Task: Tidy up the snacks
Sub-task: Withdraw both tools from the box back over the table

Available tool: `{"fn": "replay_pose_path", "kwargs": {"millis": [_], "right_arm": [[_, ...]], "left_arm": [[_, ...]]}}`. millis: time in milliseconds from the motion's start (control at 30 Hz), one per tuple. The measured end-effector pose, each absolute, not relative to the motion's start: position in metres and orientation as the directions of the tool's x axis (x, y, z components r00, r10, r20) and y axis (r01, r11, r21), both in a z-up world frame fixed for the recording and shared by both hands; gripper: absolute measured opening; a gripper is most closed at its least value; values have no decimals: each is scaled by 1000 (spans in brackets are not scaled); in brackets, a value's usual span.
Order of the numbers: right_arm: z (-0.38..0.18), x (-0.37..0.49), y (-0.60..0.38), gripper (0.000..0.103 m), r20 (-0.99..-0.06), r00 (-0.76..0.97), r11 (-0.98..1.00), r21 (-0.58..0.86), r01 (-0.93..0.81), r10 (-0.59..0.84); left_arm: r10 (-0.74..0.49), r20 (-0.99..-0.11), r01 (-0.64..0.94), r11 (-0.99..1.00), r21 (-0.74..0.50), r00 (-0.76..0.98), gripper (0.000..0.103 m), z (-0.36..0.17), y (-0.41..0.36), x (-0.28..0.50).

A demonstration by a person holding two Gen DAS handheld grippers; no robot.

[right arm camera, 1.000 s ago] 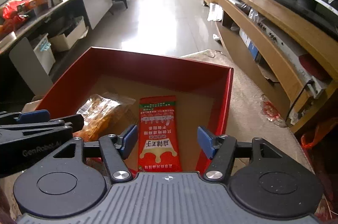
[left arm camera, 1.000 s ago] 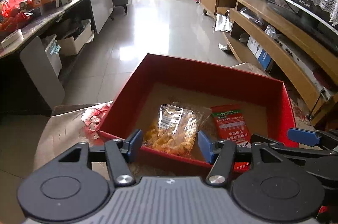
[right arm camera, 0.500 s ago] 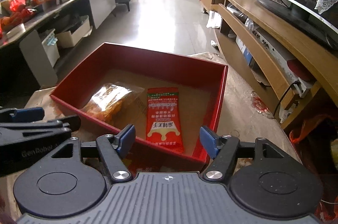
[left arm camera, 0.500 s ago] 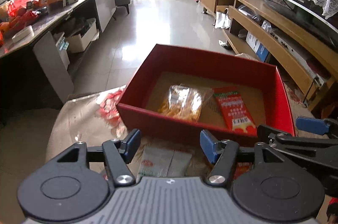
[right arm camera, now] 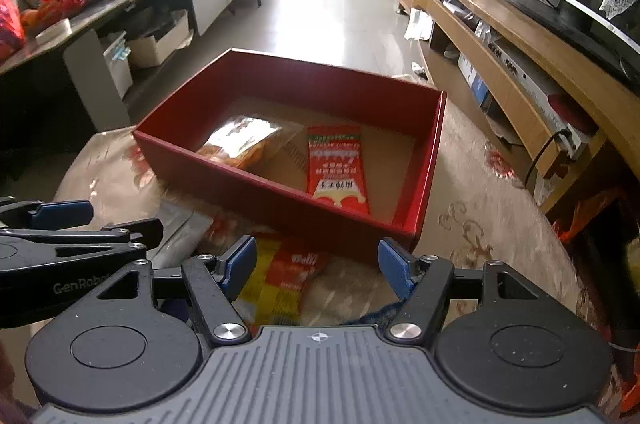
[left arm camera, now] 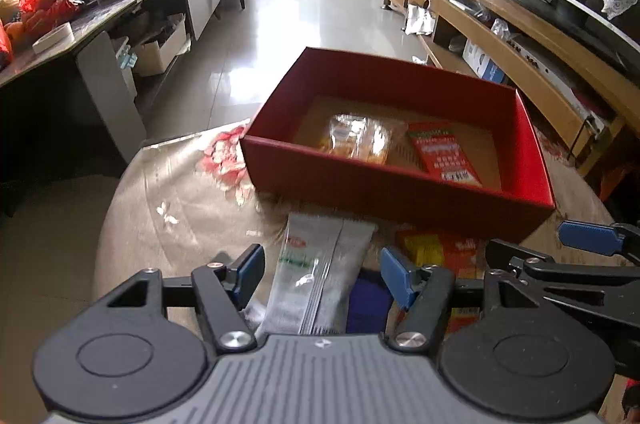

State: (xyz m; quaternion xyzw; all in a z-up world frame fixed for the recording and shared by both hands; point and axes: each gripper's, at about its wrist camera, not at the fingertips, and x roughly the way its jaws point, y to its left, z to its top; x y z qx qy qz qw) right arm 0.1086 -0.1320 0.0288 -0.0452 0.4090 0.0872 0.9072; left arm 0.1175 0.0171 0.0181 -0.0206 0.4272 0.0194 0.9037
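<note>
Left tongs (left arm camera: 322, 274): mine, jaws opening, nothing pinched; silver packet (left arm camera: 316, 272) lies below, between them.
Right tongs (right arm camera: 318, 264): spread, empty, above yellow-red packet (right arm camera: 286, 278).
Red box (right arm camera: 280, 196): on the bench (left arm camera: 176, 208).
In box: clear bag of orange snacks (right arm camera: 248, 144) beside red packet (right arm camera: 338, 164).

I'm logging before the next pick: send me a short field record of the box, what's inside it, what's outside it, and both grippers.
box: red box, open top, on the table
inside: clear bag of yellow snacks beside red packet, both lying flat
outside, near side: silver pouch, yellow-red packet
left gripper: jaws opening, above the silver pouch, gripping nothing
right gripper: open, above the yellow-red packet, holding nothing
</note>
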Motion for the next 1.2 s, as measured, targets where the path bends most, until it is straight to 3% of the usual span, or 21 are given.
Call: {"fn": "replay_pose_path", "kwargs": {"millis": [333,667,1200], "right_arm": [[19,83,-128,74,-781,613,978,-13,-207,119],[12,61,-132,76,-803,581,975,-2,-221,130],[12,61,-158,79,-803,580,983,33,-182,134]], "left_arm": [[-10,-805,-43,998,-44,593,66,6,26,99],[-33,-859,-140,983,-120,510,66,-16,61,90],[-16,-884,-157,982,-101,468,72,-39,40,139]]}}
